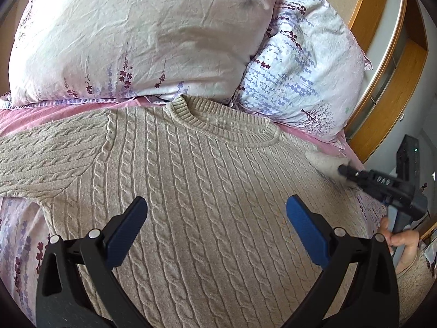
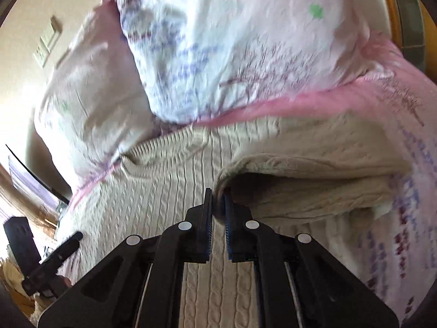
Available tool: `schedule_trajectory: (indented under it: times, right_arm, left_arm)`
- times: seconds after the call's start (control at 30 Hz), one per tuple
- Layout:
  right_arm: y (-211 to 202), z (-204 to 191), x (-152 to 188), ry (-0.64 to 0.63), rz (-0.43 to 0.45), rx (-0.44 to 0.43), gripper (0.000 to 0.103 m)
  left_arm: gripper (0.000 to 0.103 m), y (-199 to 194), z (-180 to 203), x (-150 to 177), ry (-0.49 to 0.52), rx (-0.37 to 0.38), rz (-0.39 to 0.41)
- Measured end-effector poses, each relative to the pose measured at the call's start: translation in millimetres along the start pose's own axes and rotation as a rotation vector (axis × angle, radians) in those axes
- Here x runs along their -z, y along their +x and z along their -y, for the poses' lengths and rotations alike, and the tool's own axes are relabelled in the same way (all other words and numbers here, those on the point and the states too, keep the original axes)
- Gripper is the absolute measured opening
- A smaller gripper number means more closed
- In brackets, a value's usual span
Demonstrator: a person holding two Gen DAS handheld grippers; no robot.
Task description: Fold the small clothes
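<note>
Sweater, beige cable-knit, lies flat; right tool pinches its sleeve, left tool gapes wide.

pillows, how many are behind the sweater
2. One large floral pillow lies behind the sweater's left shoulder and collar; a second, blue-patterned pillow sits to its right, near the wooden frame. Others may be out of view.
</note>
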State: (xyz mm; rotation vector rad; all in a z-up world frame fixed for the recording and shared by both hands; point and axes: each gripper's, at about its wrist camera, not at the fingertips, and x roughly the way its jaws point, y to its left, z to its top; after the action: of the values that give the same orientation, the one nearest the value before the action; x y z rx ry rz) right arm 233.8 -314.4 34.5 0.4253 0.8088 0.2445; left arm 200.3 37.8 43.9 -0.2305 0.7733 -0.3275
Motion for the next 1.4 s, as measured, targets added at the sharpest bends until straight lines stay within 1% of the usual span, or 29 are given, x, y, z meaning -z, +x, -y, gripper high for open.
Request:
schedule_trajectory:
  times: [0.07, 0.1, 0.13, 0.17, 0.2, 0.23, 0.3, 0.4, 0.47, 0.5, 0.57, 0.6, 0.63, 0.7, 0.77, 0.87, 0.93, 0.97, 1.0, 1.03, 1.07, 1.1, 1.13, 1.17, 1.23, 1.3, 1.33, 1.37, 1.4]
  right_arm:
    - [11.5, 2.7, 7.6, 0.023, -0.056, -0.005, 0.01]
    - [11.8, 6.2, 8.0, 0.054, -0.064, -0.013, 0.013]
    - [9.2, 14.1, 6.2, 0.105, -0.065, -0.038, 0.024]
    - [6.0, 23.5, 2.7, 0.158, -0.059, -0.066, 0.033]
    - [0.0, 35.0, -0.6, 0.225, -0.037, -0.087, 0.049]
    - [-7.9, 43.6, -8.6, 0.271, -0.011, -0.096, 0.053]
    - [-16.2, 58.3, -18.6, 0.338, 0.029, -0.091, 0.053]
    - [-24.2, 85.8, -25.0, 0.443, 0.084, -0.047, 0.052]
    - [-27.4, 99.7, -27.3, 0.497, 0.119, -0.013, 0.049]
    - [-29.1, 103.9, -29.4, 0.512, 0.136, 0.011, 0.042]
    - [-26.6, 103.9, -32.7, 0.502, 0.161, 0.07, 0.025]
    - [-26.8, 100.9, -35.3, 0.477, 0.174, 0.098, 0.011]
    - [-28.5, 92.1, -38.3, 0.429, 0.187, 0.119, 0.01]
    - [-31.2, 61.6, -44.1, 0.302, 0.217, 0.108, 0.009]
    - [-29.4, 23.2, -46.3, 0.178, 0.221, 0.065, 0.009]
    - [-13.7, -39.3, -43.5, 0.009, 0.177, -0.025, 0.009]
    - [8.2, -76.9, -34.8, -0.082, 0.112, -0.075, 0.009]
    - [22.2, -91.9, -29.2, -0.119, 0.066, -0.091, 0.01]
    - [38.3, -105.8, -22.1, -0.155, 0.006, -0.102, 0.014]
    - [57.6, -118.6, -12.8, -0.19, -0.075, -0.114, 0.027]
    - [73.9, -126.7, -3.2, -0.21, -0.153, -0.129, 0.034]
    - [84.4, -130.4, 4.8, -0.215, -0.211, -0.142, 0.037]
    - [90.2, -130.9, 12.0, -0.205, -0.255, -0.153, 0.037]
    - [87.7, -126.8, 15.2, -0.187, -0.26, -0.165, 0.037]
    - [65.1, -108.5, 15.8, -0.112, -0.226, -0.197, 0.037]
    - [38.6, -80.9, 10.0, -0.025, -0.156, -0.236, 0.037]
    - [22.5, -61.9, 7.5, 0.043, -0.117, -0.24, 0.037]
    - [6.2, -41.0, 4.3, 0.107, -0.079, -0.233, 0.037]
    - [-9.2, -19.8, 3.5, 0.175, -0.039, -0.217, 0.037]
  left_arm:
    - [0.101, -1.6, -1.0, -0.3, -0.005, 0.01, -0.003]
    - [0.101, -3.0, -1.5, 0.1, -0.005, 0.016, -0.002]
    - [0.101, -4.1, -2.3, 0.3, -0.004, 0.019, 0.0]
    - [0.101, -4.6, -3.3, 0.4, -0.003, 0.019, 0.001]
    - [0.101, -4.9, -4.6, 0.3, -0.003, 0.017, 0.002]
    - [0.101, -5.0, -6.2, 0.0, -0.006, 0.018, 0.002]
    - [0.101, -5.0, -10.2, -0.5, -0.022, 0.021, 0.001]
    - [0.101, -5.6, -17.2, -0.3, -0.054, 0.037, -0.003]
    - [0.101, -7.2, -21.3, 0.1, -0.064, 0.038, 0.003]
    - [0.101, -8.1, -23.1, 0.2, -0.067, 0.036, 0.005]
    - [0.101, -9.3, -26.6, -0.3, -0.077, 0.038, 0.006]
    - [0.101, -9.5, -28.5, -1.1, -0.086, 0.047, 0.005]
    - [0.101, -10.2, -30.5, -1.6, -0.097, 0.056, 0.004]
    - [0.101, -10.9, -35.3, -3.3, -0.123, 0.08, 0.004]
    - [0.098, -10.3, -40.6, -6.0, -0.156, 0.108, 0.001]
    - [0.092, -6.4, -49.6, -7.7, -0.228, 0.153, -0.018]
    - [0.087, -3.5, -54.6, -7.1, -0.274, 0.185, -0.032]
    - [0.087, -2.2, -56.8, -6.6, -0.294, 0.198, -0.037]
    - [0.086, -0.8, -59.0, -6.0, -0.313, 0.205, -0.042]
    - [0.086, 0.7, -61.2, -5.4, -0.33, 0.207, -0.047]
    - [0.086, 2.7, -63.1, -4.8, -0.346, 0.205, -0.054]
    - [0.086, 4.7, -64.7, -4.3, -0.359, 0.204, -0.062]
    - [0.086, 6.5, -65.8, -3.7, -0.37, 0.207, -0.07]
    - [0.086, 8.6, -66.4, -3.4, -0.379, 0.209, -0.078]
    - [0.085, 14.4, -64.6, -3.7, -0.387, 0.212, -0.098]
    - [0.08, 22.8, -59.0, -5.9, -0.39, 0.229, -0.121]
    - [0.076, 28.2, -55.2, -7.7, -0.39, 0.237, -0.139]
    - [0.074, 34.0, -50.7, -9.4, -0.392, 0.246, -0.157]
    - [0.069, 40.9, -45.6, -11.3, -0.394, 0.253, -0.18]
